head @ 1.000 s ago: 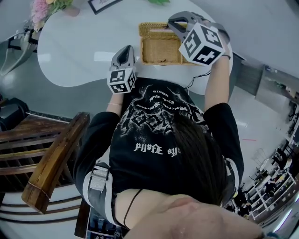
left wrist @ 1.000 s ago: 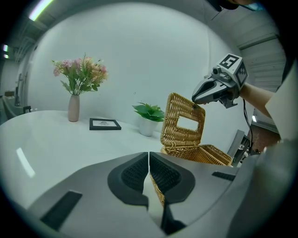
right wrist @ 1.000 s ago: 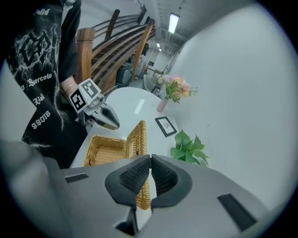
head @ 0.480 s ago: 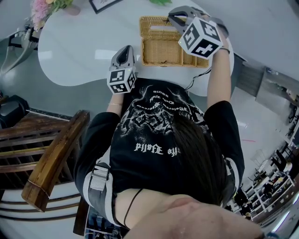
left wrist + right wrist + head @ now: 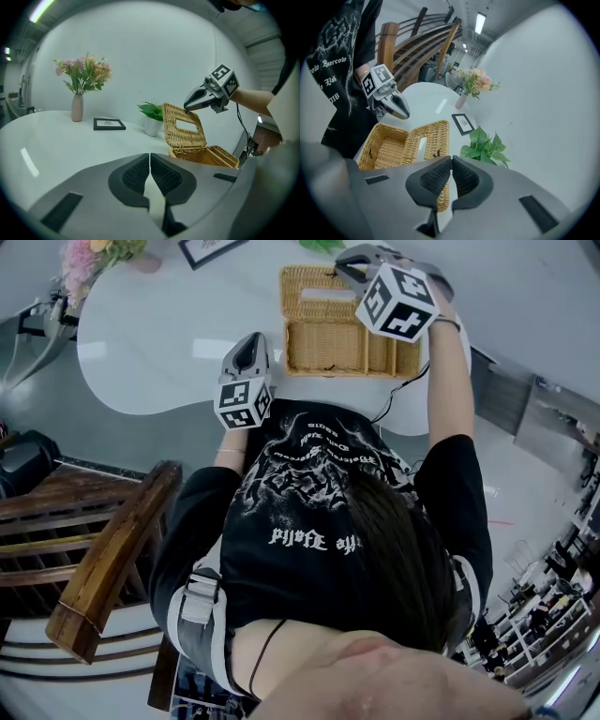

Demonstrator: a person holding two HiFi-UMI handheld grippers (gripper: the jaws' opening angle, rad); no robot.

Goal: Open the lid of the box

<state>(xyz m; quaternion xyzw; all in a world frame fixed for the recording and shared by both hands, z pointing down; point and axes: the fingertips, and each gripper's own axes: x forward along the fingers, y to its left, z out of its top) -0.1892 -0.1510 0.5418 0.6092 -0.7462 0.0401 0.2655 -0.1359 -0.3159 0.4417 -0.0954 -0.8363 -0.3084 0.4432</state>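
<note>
Noted wicker box [image 5: 342,348] at 12 o'clock on table [image 5: 150,343], lid [image 5: 169,127] near upright. Found right gripper [image 5: 451,160] closed, tips at lid's top edge; left gripper [image 5: 149,157] closed, empty. Advised easing lid back slowly, watching base.

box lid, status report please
Left gripper shut, empty. Right gripper shut on lid rim. Lid about upright, box open. Nothing in the way.

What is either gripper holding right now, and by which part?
The right gripper pinches the tan woven wicker lid by its free top edge; the left gripper holds nothing.
</note>
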